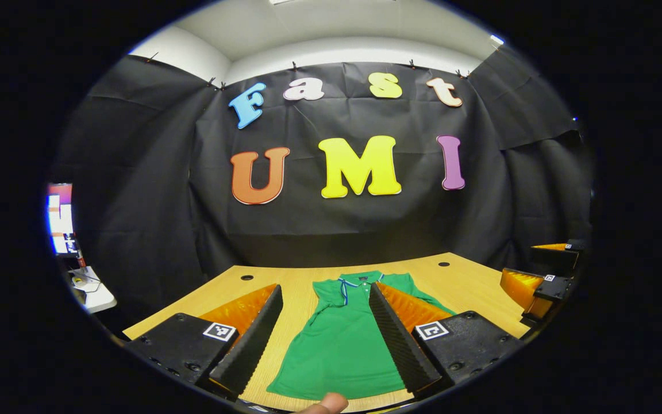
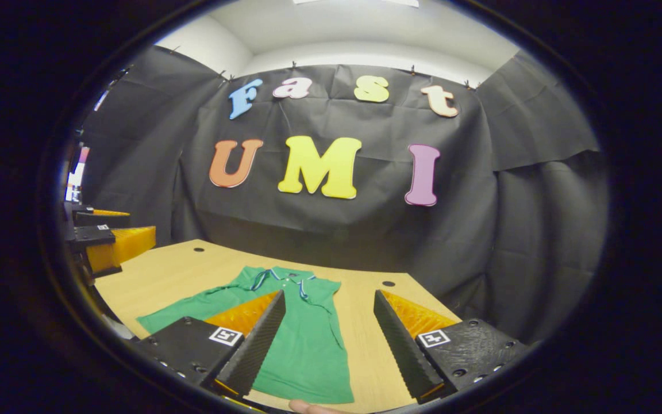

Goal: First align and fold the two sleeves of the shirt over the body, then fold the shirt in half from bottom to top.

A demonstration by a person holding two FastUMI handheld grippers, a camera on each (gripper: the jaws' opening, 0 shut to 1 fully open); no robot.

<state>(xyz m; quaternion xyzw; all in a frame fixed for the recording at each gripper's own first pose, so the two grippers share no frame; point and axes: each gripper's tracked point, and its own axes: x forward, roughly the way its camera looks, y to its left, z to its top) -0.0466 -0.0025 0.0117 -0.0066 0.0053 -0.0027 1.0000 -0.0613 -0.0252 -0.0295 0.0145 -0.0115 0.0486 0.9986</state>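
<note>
Your left gripper (image 1: 326,333) sits low in the left gripper view with its jaws spread wide and nothing between them; the two fingers (image 1: 253,339) frame the lower centre of that frame. Between them you see the shirt (image 1: 342,339), green, lying flat on the table (image 1: 285,287), its collar (image 1: 360,282) toward the wall and its hem toward you at the bottom of the frame. Neither finger touches the cloth; the gripper hangs above the table's near edge. A fingertip (image 1: 328,403) shows at the very bottom centre, just below the hem.

At the right edge of that view your right gripper (image 1: 543,284) shows beside the table; you cannot tell from there how its jaws stand.

In the right gripper view, the right gripper (image 2: 326,339) is released too, jaws wide apart and gripping nothing. The shirt (image 2: 302,345) lies in the lower centre-left of this frame, partly behind the left-hand finger (image 2: 250,345), with one sleeve (image 2: 193,310) spread out flat toward the left of the frame. The other sleeve (image 2: 328,290) lies short and close against the body. The collar (image 2: 285,276) has a light trim. The table (image 2: 158,276) runs from the left of the frame to the lower right. Your left gripper (image 2: 110,241) shows at the left edge, off the table's side.
</note>
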